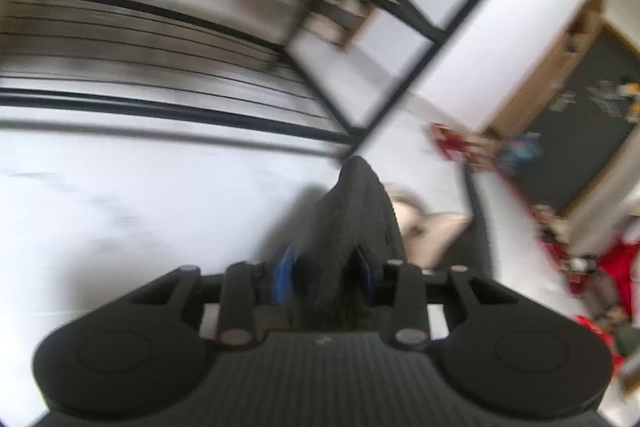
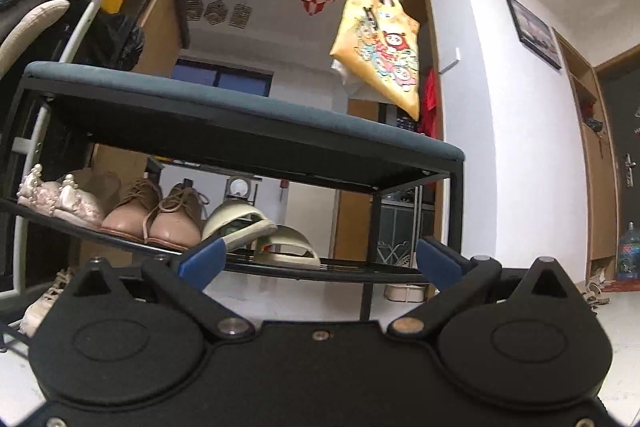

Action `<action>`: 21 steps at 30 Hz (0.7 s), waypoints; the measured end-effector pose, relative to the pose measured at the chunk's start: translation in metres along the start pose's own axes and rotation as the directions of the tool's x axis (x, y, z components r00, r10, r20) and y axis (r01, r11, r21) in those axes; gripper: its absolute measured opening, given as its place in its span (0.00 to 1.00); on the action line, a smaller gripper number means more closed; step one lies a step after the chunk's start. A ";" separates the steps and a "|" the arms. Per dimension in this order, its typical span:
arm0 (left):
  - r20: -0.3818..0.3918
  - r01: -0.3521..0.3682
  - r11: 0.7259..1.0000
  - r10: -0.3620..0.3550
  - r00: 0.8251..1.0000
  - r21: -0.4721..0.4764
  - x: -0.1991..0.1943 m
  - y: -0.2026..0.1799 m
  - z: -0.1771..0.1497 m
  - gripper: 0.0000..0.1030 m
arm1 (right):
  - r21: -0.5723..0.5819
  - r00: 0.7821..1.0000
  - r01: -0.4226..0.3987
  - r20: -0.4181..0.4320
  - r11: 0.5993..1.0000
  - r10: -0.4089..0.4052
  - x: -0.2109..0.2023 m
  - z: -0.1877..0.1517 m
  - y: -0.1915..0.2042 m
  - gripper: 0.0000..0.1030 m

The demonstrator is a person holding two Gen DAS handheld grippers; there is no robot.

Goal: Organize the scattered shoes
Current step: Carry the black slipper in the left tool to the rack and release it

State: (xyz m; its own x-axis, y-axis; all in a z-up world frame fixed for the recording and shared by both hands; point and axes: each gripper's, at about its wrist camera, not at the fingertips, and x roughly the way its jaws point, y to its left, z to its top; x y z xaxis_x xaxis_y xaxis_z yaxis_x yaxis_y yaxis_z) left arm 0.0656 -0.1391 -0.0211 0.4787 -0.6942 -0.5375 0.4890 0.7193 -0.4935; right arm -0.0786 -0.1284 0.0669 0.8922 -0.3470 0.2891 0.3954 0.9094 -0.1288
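L gripper (image 1: 326,279) was pinched on a black shoe (image 1: 356,211) above the floor near the rack (image 2: 360,267), R gripper (image 2: 320,259) spread w/ nothing in it; I judged a level carry best, setting it beside shelved pairs (image 2: 156,215).

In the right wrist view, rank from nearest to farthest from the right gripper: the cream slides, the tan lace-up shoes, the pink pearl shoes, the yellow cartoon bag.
From the right gripper, which is open:
1. Cream slides, on the shelf just ahead, centre.
2. Tan lace-up shoes, same shelf, further left.
3. Pink pearl shoes, far left of the shelf.
4. Yellow cartoon bag, hanging high above, right of centre.
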 end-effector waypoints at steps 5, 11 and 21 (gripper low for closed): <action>0.098 -0.265 0.953 0.281 0.955 -0.148 -0.078 0.058 -0.004 0.29 | 0.014 1.000 0.013 -0.004 1.000 -0.013 -0.001 0.005 -0.002 1.00; 0.138 -0.465 0.850 0.506 0.851 -0.246 -0.154 0.085 -0.034 0.24 | 0.037 0.995 0.061 -0.081 0.997 -0.058 0.010 0.005 -0.008 1.00; 0.141 -0.552 0.822 0.569 0.810 -0.141 -0.197 0.067 -0.034 0.95 | 0.029 0.942 0.026 -0.335 0.999 -0.015 0.038 -0.018 -0.010 1.00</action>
State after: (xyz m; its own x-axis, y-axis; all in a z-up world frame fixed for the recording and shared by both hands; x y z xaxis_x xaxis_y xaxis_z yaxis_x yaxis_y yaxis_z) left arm -0.0210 0.0473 0.0282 0.7691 -0.1569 -0.6196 0.0342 0.9781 -0.2052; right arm -0.0446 -0.1545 0.0616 0.9078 -0.4171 -0.0433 0.4120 0.9064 -0.0932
